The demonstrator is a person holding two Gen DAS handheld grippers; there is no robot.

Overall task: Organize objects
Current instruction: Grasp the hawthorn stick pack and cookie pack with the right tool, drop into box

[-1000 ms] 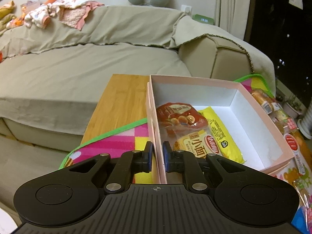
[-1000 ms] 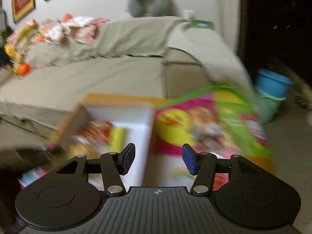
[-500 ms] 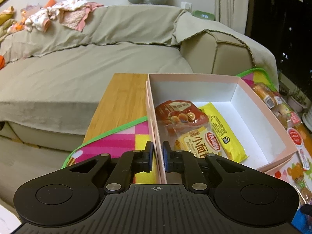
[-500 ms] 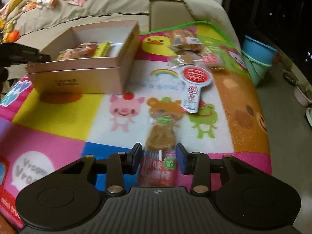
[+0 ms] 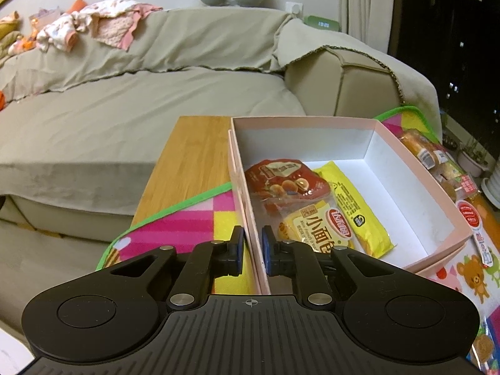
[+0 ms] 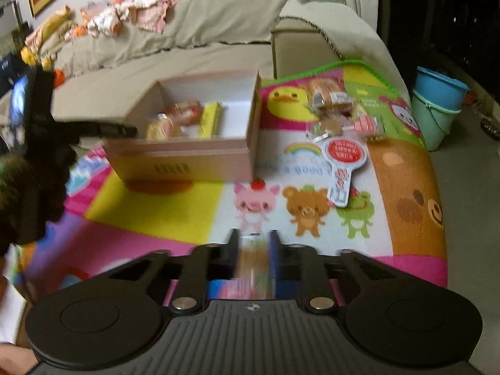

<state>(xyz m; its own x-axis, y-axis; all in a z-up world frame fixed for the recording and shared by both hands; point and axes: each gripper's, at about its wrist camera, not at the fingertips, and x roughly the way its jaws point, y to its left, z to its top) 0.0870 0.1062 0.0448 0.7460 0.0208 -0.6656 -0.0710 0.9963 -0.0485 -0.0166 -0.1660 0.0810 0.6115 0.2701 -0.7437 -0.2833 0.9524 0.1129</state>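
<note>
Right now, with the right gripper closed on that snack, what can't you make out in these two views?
- Snack packet in the right gripper, right wrist view: motion blur smears it, and the gripper body hides its near end.
- Bread packet in the box, left wrist view: the left gripper, shut on the box wall, covers its near end.
- Snacks on the mat, left wrist view: the box wall hides most.

I read "小面包" and "French bread" on the yellow bread packet [image 5: 315, 231] in the box [image 5: 406, 168] — other print's too blurred.
</note>
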